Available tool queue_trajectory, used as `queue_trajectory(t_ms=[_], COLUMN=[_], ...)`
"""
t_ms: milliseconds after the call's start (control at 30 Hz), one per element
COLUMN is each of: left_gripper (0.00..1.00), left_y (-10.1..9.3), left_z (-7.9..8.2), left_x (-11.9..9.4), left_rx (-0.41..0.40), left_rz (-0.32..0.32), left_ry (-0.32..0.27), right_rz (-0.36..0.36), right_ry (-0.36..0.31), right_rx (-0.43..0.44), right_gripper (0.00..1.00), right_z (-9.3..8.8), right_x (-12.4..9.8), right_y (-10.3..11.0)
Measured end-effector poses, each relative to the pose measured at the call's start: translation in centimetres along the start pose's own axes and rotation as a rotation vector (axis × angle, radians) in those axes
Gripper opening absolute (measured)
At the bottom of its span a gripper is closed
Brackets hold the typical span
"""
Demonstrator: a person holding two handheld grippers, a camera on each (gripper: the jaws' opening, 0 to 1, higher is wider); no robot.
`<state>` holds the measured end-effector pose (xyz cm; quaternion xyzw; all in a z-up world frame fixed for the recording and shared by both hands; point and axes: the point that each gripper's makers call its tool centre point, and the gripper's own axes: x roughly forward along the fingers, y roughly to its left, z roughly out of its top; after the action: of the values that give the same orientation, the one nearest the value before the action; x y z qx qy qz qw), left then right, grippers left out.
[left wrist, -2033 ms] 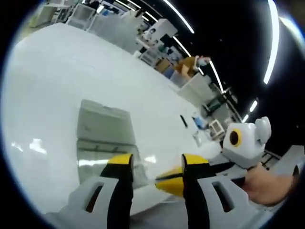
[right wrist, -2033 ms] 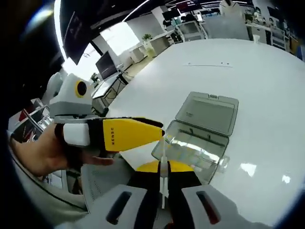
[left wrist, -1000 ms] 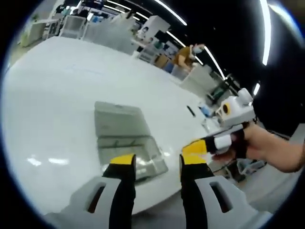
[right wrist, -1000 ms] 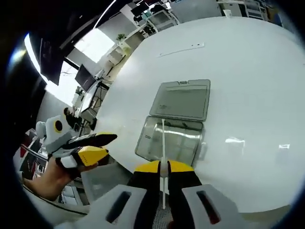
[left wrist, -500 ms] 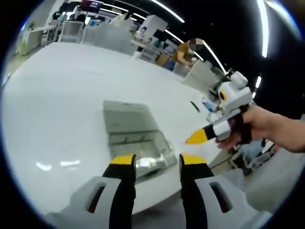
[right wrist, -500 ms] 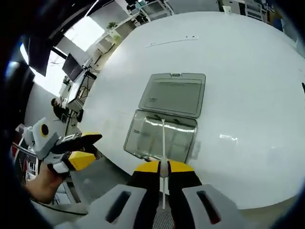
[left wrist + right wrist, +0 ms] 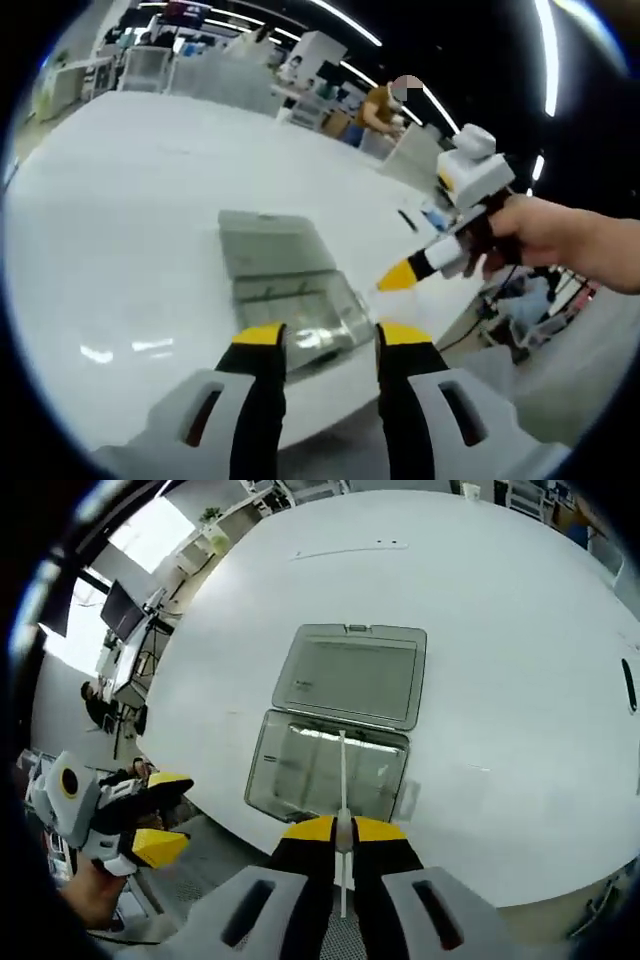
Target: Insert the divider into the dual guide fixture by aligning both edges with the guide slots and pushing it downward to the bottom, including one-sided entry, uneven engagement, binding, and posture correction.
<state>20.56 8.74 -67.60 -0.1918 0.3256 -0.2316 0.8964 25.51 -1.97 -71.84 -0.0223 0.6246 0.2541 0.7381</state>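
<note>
A clear plastic box [image 7: 300, 770] lies on the white table [image 7: 500, 600] with its grey lid [image 7: 350, 675] folded flat behind it. My right gripper [image 7: 342, 832] is shut on a thin white divider [image 7: 342, 775], seen edge-on and lined up over the middle of the box, still above it. In the left gripper view the box [image 7: 300, 300] sits just past my left gripper [image 7: 330, 338], which stands open and holds nothing. The right gripper [image 7: 405, 274] comes in from the right in a hand, above the box's near right corner. The left gripper [image 7: 135, 825] shows at lower left, off the table edge.
A black pen [image 7: 627, 685] lies on the table at the right, also seen as a pen [image 7: 408, 222] behind the box. The table's curved front edge [image 7: 200, 825] runs just below the box. A person in orange [image 7: 385, 105] and desks stand far behind.
The right gripper with the divider has risen and moved over the box, now looking down on it. The left gripper has drawn back off the table edge and stays open.
</note>
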Motion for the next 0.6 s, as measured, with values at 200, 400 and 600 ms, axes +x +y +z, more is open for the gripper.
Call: queue_trajectory(t_ms=[200, 400, 600], left_gripper=[0.32, 0.32, 0.32], left_y=[0.2, 0.1, 0.0], left_z=[0.1, -0.1, -0.2], left_x=[-0.1, 0.1, 0.2], left_rx=[0.010, 0.020, 0.039], left_rz=[-0.006, -0.016, -0.016], left_ry=[0.001, 0.007, 0.011], right_rz=[-0.058, -0.067, -0.092], right_ry=[-0.003, 0.063, 0.119], right_rx=[-0.043, 0.019, 0.079], right_gripper=[0.00, 0.00, 0.00], right_z=[0.8, 0.2, -0.3], right_x=[0.3, 0.8, 1.6], right_y=[-0.1, 0.7, 0.5])
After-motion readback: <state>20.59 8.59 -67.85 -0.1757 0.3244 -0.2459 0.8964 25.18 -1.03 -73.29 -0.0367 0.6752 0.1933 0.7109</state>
